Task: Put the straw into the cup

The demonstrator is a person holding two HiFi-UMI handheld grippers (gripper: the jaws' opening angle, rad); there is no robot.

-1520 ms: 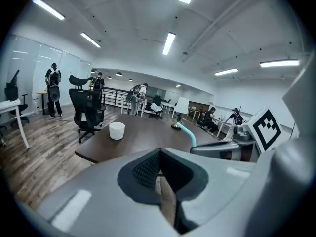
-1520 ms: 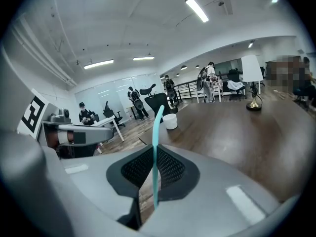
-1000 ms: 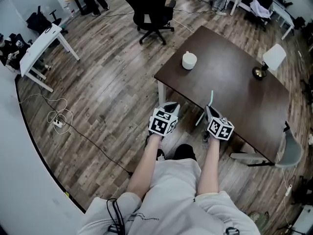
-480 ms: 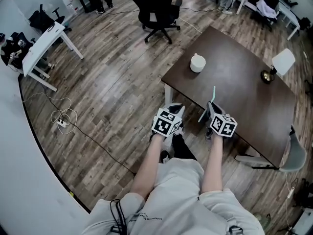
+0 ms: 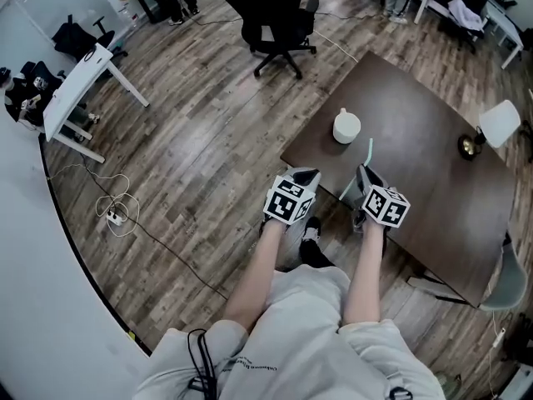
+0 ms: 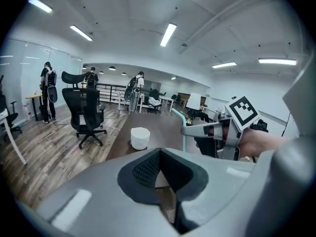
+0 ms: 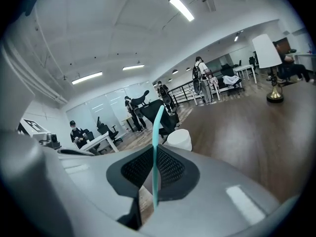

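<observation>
A white cup [image 5: 346, 127] stands near the dark table's [image 5: 433, 190] near-left corner. My right gripper [image 5: 364, 176] is shut on a teal straw [image 5: 369, 150] that points up and forward, short of the cup. In the right gripper view the straw [image 7: 157, 147] rises between the jaws, with the cup [image 7: 178, 139] just behind it. My left gripper [image 5: 306, 177] hangs off the table's corner, shut with nothing in it. Its own view shows the cup [image 6: 140, 138] ahead, and the straw [image 6: 180, 120] in the right gripper [image 6: 205, 131] to the right.
A lamp with a white shade [image 5: 502, 123] stands at the table's far right. A black office chair [image 5: 279, 11] is beyond the table, a white desk [image 5: 79, 86] at left, and cables [image 5: 117, 211] lie on the wood floor. A grey chair [image 5: 510, 269] sits at right.
The table and cup have come nearer and lower in the head view as I step forward. Both grippers keep their pose, and the straw stays held.
</observation>
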